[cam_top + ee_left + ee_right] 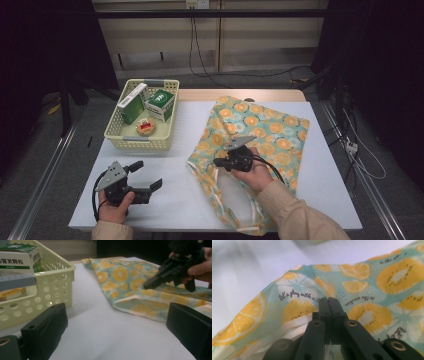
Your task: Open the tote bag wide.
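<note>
A cloth bag [272, 131] printed with orange and kiwi slices lies flat on the white table, its white-trimmed mouth toward the front. My right gripper [218, 162] rests on the bag's left side, jaws together, pinching the cloth near the white hem [294, 326]. In the right gripper view the right gripper [328, 301] has the bag [387, 277] tented around its tips. My left gripper [146, 175] sits at the front left, held just above the table, open with nothing between its fingers. The left gripper view looks between its own wide jaws toward the bag [120, 275] and the right gripper [148, 286].
A cream plastic basket [140, 143] stands at the back left with two green-and-white boxes [161, 104] and a small round tin [145, 127] inside. The basket [56, 277] is close to the left jaw. Bare white table [170, 200] lies between the grippers.
</note>
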Demonstrator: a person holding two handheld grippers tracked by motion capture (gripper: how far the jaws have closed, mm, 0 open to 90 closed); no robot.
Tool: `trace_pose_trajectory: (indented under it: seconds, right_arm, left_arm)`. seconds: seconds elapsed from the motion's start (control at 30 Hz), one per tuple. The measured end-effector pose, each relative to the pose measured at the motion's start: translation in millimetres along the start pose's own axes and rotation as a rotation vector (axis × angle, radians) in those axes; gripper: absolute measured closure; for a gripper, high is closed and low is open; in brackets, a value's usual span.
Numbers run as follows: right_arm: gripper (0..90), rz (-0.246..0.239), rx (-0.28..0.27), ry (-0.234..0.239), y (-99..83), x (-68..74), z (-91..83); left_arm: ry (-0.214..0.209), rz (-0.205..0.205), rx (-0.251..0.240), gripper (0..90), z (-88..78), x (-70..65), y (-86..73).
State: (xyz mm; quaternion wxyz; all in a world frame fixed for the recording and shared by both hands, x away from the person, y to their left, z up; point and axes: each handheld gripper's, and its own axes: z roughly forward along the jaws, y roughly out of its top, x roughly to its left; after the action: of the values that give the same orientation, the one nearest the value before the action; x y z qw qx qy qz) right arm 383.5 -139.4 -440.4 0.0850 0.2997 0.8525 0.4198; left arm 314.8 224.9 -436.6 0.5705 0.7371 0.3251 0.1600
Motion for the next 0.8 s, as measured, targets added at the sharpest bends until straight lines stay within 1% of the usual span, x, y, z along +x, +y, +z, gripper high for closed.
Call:
trace_pose_trajectory:
  seconds: [0.03,0.07,0.1,0.13,0.17,0.23,0.3,0.33,0.37,0.4,0.43,0.47,0.5,0.53,0.57,0.6,0.63,0.67,0.7,0.73,0.8]
  right_arm:
    - [90.0,-0.013,-0.008,-0.004,13.5,-1.1,7.7]
    - [90.0,-0.013,-0.008,-0.004,13.5,-1.1,7.7]
    - [90.0,-0.008,-0.018,-0.005,19.7,-1.5,11.5]
    - [90.0,-0.006,-0.022,0.006,25.3,-1.5,16.0]
    - [90.0,-0.014,-0.018,0.014,29.8,-0.4,20.9]
    - [90.0,-0.023,-0.008,0.043,34.8,2.9,31.3]
    - [90.0,-0.027,-0.007,0.041,35.6,6.9,37.6]
    - [86.1,-0.024,0.007,0.050,34.6,8.5,38.5]
    - [76.1,-0.012,0.019,0.065,33.1,9.1,38.3]
    - [66.4,-0.003,0.021,0.054,31.4,9.6,35.3]
    - [62.1,-0.017,0.022,0.044,29.7,10.0,30.3]
    - [57.4,-0.014,0.016,0.050,27.4,9.8,24.2]
    - [49.3,0.011,0.000,0.050,24.7,8.8,16.9]
    - [44.0,0.035,-0.018,0.040,21.9,7.1,8.8]
    - [41.5,0.028,-0.032,0.026,16.6,4.0,-8.9]
    - [41.5,0.028,-0.032,0.026,16.6,4.0,-8.9]
    - [40.1,0.015,-0.035,0.009,13.2,2.1,-18.6]
    - [39.7,0.006,-0.025,-0.005,8.9,-0.4,-28.6]
    - [38.5,0.007,-0.021,-0.011,3.4,-3.8,-38.2]
    - [37.8,0.014,-0.021,-0.029,-2.8,-7.2,-47.2]
    - [33.3,0.017,-0.017,-0.082,-16.5,-14.2,-63.8]
  left_arm:
    - [0.000,0.001,0.000,3.5,0.0,0.0,0.1]
    - [0.001,-0.002,-0.003,3.5,0.1,0.1,0.0]
    - [-0.001,-0.005,-0.002,3.5,0.3,0.2,-0.1]
    - [-0.001,-0.003,-0.001,3.5,0.4,0.6,-0.2]
    - [0.000,-0.004,-0.003,3.5,0.3,0.9,-0.4]
    - [-0.002,-0.008,-0.003,3.5,0.4,1.6,-0.6]
    - [-0.005,-0.007,-0.002,3.5,1.0,2.3,-0.6]
    - [-0.006,-0.007,-0.001,3.5,1.6,2.5,-0.7]
    - [-0.008,-0.012,0.001,3.5,2.2,2.2,-1.2]
    - [-0.008,-0.009,0.004,3.5,2.6,2.4,-1.6]
    - [-0.011,-0.007,0.007,3.5,2.9,2.1,-1.7]
    - [-0.009,-0.002,0.013,3.5,2.8,1.8,-1.5]
    - [-0.008,0.001,0.012,3.5,2.5,1.4,-0.9]
    - [-0.007,0.001,0.006,3.5,2.1,1.1,-0.3]
    - [-0.005,0.003,0.005,3.5,1.7,1.0,0.4]
    - [-0.002,0.004,0.005,3.5,1.2,0.7,1.1]
    - [0.002,0.006,0.007,3.5,0.5,0.2,1.3]
    - [0.005,0.003,0.005,3.5,0.2,-0.5,1.1]
    - [0.001,0.003,0.004,3.5,0.0,-0.6,0.8]
    - [0.001,0.003,0.007,3.5,0.2,-0.6,0.5]
    - [0.001,0.009,0.014,3.5,1.3,-0.6,0.3]
